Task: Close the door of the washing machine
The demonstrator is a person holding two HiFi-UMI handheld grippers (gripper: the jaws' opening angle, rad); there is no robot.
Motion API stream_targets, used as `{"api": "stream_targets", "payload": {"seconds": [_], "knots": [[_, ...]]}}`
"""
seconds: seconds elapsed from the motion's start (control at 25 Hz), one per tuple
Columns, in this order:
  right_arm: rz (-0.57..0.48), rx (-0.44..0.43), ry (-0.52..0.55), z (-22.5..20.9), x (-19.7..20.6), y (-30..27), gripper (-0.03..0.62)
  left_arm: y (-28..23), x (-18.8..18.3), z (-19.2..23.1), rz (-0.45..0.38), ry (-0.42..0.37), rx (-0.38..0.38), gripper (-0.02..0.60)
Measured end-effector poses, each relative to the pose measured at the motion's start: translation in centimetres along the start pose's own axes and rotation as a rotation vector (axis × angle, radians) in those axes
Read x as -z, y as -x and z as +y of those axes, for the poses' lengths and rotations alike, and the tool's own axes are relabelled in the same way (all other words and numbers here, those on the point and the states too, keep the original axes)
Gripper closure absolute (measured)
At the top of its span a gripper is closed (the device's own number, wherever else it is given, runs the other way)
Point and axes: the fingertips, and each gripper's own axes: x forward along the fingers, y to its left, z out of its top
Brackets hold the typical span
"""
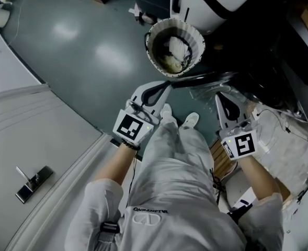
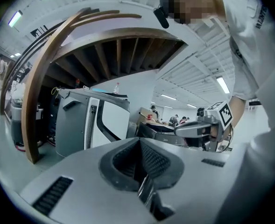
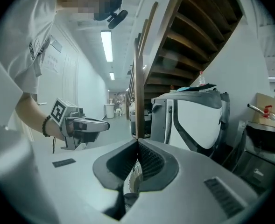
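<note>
A dark, glossy curved edge (image 1: 203, 79), which may be the washing machine's open door, runs across the head view just ahead of both grippers; the dark space behind it hides the rest. My left gripper (image 1: 163, 89) points toward it, shut and empty (image 2: 139, 141). To its right, my right gripper (image 1: 223, 99) is also shut with nothing in it (image 3: 137, 143). Each gripper view shows the other gripper alongside: the right one (image 2: 200, 129) and the left one (image 3: 83, 125). A white and grey machine (image 2: 95, 125) stands ahead, with a bottle on top (image 3: 201, 78).
A round white laundry basket (image 1: 156, 33) with pale clothes in it stands on the grey floor beyond the grippers. Wooden stairs (image 2: 109, 45) rise overhead. A grey panel with a metal handle (image 1: 33, 182) lies at lower left. Cables and plastic sheeting (image 1: 289, 140) crowd the right.
</note>
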Motion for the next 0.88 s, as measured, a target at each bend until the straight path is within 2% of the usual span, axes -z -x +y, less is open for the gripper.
{"api": "stream_targets", "payload": {"seconds": [0.32,0.6,0.88], "knots": [[0.024,-0.014,-0.026,-0.1,5.8,-4.3,0.583,-3.6,6.1,1.0,0.054,0.024,0.07,0.583],[0.069,-0.011,-0.101,-0.5,12.2,-6.0,0.583,-6.1,12.8,1.1,0.111,0.015,0.109,0.583],[0.098,-0.029,-0.12,-0.7,17.4,-7.5,0.583,-7.8,18.7,1.1,0.178,-0.065,0.179,0.501]]}}
